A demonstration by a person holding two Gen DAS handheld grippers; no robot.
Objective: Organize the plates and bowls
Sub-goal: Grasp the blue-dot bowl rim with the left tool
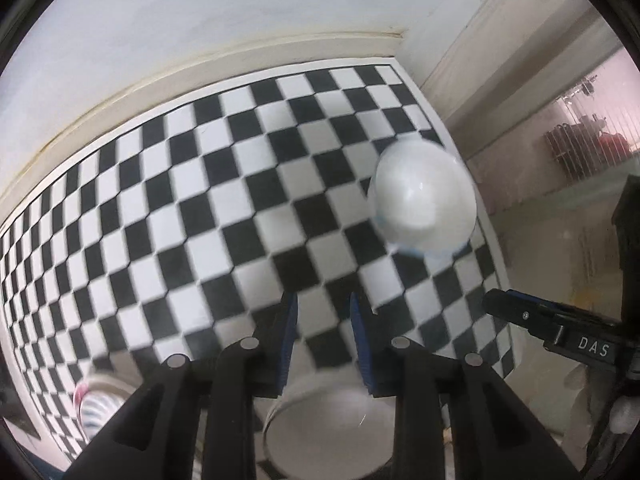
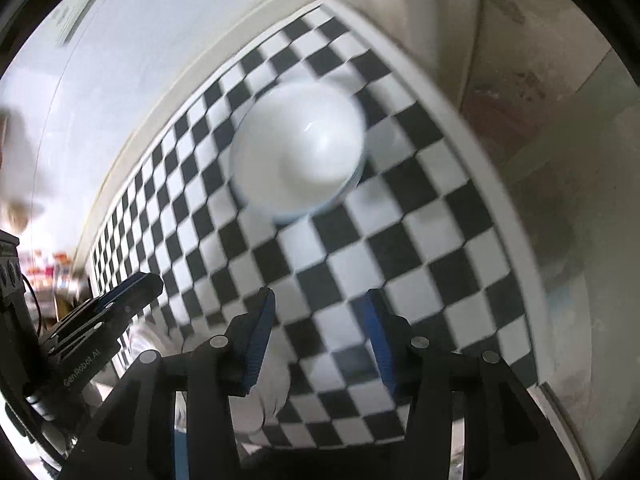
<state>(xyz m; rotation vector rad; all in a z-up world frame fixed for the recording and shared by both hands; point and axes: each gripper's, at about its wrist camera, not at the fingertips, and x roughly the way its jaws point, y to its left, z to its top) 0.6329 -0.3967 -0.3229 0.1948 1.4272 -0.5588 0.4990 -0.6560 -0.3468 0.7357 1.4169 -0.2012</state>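
A white bowl (image 1: 422,204) stands upright on the black-and-white checkered cloth (image 1: 208,208), near its far right corner; the right wrist view shows the same bowl (image 2: 298,152) ahead of my fingers. My left gripper (image 1: 324,304) points steeply down, its jaws a narrow gap apart with only cloth between the fingertips. A second white bowl (image 1: 332,428) lies right under it, and I cannot tell whether the pads touch it. My right gripper (image 2: 320,304) is open above the cloth with nothing gripped. Each gripper shows at the edge of the other's view: right gripper (image 1: 500,306), left gripper (image 2: 138,284).
A bowl with a pink rim and striped inside (image 1: 96,400) sits at the lower left, partly hidden by my left gripper. The cloth ends at a pale wall (image 1: 200,20) behind and at the table's right edge (image 2: 516,216), with floor beyond. Something white and blurred (image 2: 276,376) lies under my right fingers.
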